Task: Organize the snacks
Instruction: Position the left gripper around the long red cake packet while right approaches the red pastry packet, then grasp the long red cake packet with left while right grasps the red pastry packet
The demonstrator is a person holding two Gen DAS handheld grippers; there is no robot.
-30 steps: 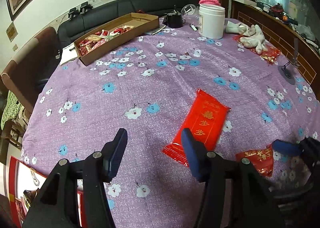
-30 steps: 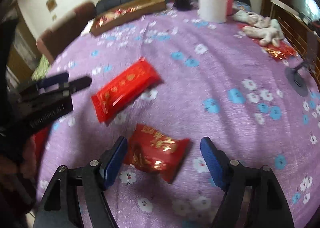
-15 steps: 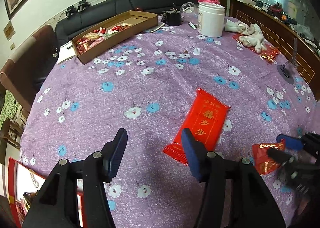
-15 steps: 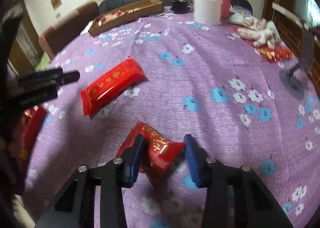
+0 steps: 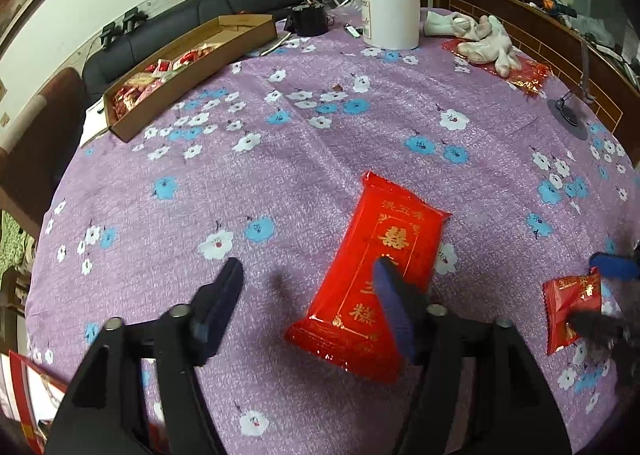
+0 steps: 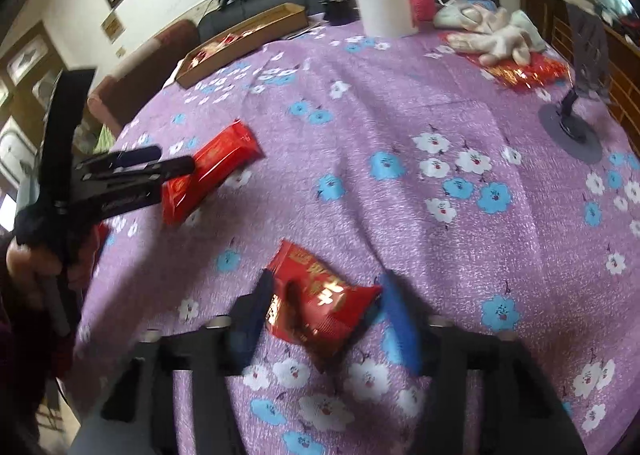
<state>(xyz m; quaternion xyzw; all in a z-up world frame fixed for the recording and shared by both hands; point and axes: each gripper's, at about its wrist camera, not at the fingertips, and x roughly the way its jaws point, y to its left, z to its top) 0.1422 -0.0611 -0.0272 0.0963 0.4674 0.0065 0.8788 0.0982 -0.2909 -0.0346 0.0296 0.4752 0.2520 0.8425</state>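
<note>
Right gripper (image 6: 324,311) jaws opening w/ the small red snack pack (image 6: 316,307) between them – lower centre, maybe touching the left pad, blurry. Left gripper (image 5: 308,291) also opening – long red pack (image 5: 380,263) lies lower right, long axis running away, under its right finger.

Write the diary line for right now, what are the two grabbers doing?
left gripper: opening, beside long red packet | right gripper: opening, small red packet between jaws

My long red packet (image 5: 376,279) with gold characters lies flat on the purple flowered counter (image 5: 280,159), its length running toward one o'clock. The smaller crinkled red packet (image 6: 316,303) lies at its three o'clock. The cardboard tray (image 5: 188,67) of red snacks sits far off at eleven o'clock.
</note>
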